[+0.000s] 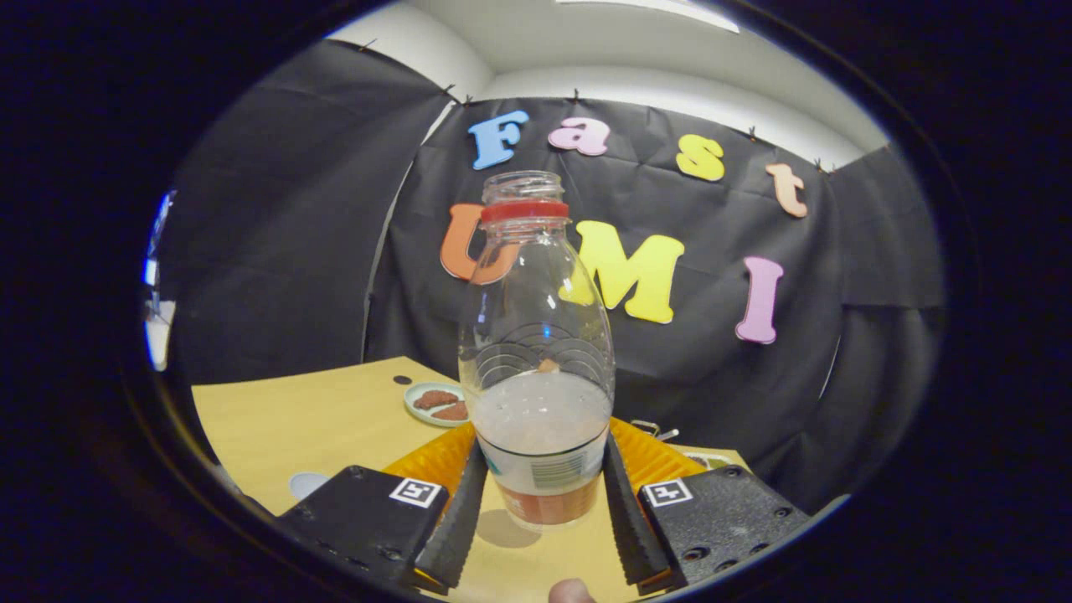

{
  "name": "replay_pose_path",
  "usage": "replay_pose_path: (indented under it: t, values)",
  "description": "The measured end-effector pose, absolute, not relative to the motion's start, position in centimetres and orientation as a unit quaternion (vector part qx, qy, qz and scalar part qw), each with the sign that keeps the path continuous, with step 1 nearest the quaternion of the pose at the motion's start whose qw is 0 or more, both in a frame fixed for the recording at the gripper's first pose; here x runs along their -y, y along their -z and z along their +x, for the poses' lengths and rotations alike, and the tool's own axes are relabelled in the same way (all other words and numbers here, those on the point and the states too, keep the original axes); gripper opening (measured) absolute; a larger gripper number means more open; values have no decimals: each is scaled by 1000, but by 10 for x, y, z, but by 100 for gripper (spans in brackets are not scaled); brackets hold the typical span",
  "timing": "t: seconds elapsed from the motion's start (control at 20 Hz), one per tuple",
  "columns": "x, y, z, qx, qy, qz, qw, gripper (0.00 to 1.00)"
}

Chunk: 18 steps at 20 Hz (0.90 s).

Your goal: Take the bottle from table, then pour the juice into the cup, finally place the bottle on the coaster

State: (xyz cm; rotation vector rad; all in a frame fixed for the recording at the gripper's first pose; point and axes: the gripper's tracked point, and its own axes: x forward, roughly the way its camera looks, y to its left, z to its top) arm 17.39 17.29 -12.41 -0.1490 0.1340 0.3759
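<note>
A clear plastic bottle (536, 335) stands upright between my fingers, with no cap on its open mouth and a red ring around the neck. Pale cloudy juice fills roughly its lower third, and a label wraps the base. My gripper (542, 456) is shut on the bottle, one finger pressing on each side of its lower body. The bottle's shadow lies on the yellow wooden table (310, 419) just under and left of its base. A pale round object (306, 484), partly hidden behind the left finger's mount, lies on the table; I cannot tell if it is the cup or the coaster.
A small light plate (440, 404) with brown pieces on it sits on the table beyond the fingers to the left, a small dark dot (402, 379) near it. The table's far edge meets the black cloth wall close behind. A fingertip (572, 591) shows below the bottle.
</note>
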Motion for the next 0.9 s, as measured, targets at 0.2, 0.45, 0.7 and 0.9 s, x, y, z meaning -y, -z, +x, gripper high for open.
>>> replay_pose_path:
  t: [0.2, 0.45, 0.7, 0.9]
  values:
    - [-181, 147, 213, -83, -187, -25, 979, 73]
    - [-198, 211, 246, -123, -188, -16, 974, 73]
    - [-204, 270, 249, -154, -191, -15, 969, 73]
    - [-203, 293, 252, -166, -188, -15, 968, 74]
